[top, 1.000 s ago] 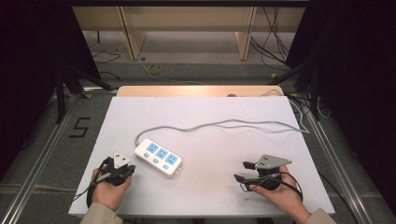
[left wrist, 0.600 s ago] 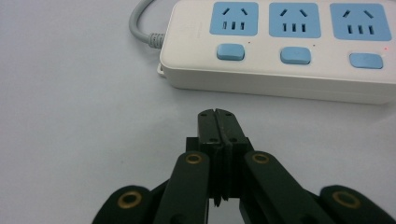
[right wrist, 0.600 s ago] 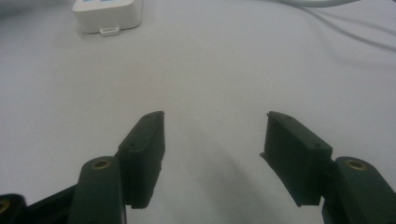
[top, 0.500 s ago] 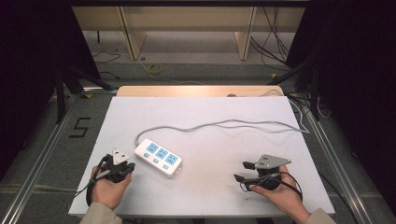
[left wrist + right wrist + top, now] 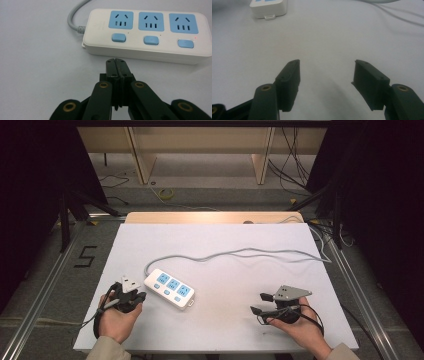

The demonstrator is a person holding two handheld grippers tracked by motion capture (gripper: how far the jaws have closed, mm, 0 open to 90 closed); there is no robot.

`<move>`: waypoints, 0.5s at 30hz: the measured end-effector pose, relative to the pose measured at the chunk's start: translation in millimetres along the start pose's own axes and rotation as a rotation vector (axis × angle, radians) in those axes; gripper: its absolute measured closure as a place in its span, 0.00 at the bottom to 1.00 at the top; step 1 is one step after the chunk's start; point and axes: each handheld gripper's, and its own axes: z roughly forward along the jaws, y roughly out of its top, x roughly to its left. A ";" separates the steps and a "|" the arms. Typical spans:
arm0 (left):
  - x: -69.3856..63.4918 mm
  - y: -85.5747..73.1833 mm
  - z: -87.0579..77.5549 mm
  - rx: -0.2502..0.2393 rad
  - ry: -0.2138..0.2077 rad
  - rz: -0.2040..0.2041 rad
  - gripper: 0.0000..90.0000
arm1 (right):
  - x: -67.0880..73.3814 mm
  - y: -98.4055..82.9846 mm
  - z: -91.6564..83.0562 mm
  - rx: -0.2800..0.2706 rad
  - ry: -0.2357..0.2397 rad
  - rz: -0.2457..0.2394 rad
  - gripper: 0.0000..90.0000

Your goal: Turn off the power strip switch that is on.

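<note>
A white power strip (image 5: 169, 288) is seen lying flat on the white table (image 5: 220, 245), left of the table's middle and set at a slant. Three blue sockets are carried on its top face, each with a blue switch (image 5: 119, 37) beside it. In the left gripper view a small red light is made out next to the switch at the far right of the strip. A grey cord (image 5: 235, 254) is run from the strip's far-left end, curved round, and trailed across the table away from the strip toward the right edge.

The left gripper (image 5: 134, 296) is held just left of the strip, near its cord end, apart from it. In the left gripper view its jaws are seen pressed together with nothing between them, tips pointed at the strip's long side below the first switch; a strip of bare table is left between tips and casing. The left hand (image 5: 117, 317) is placed behind it, nearer the table's front edge.

The right gripper (image 5: 261, 303) is held well to the right of the strip, with its grey plate on top. In the right gripper view its jaws are spread wide over bare table, nothing between them; one end of the strip is seen far off at the upper left. The right hand (image 5: 300, 327) is wrapped round its body.
</note>
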 end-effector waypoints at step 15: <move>-3.9 10.6 0.5 0.020 -0.006 0.011 1.00 | 0.5 -0.2 0.3 0.009 -0.002 -0.004 0.43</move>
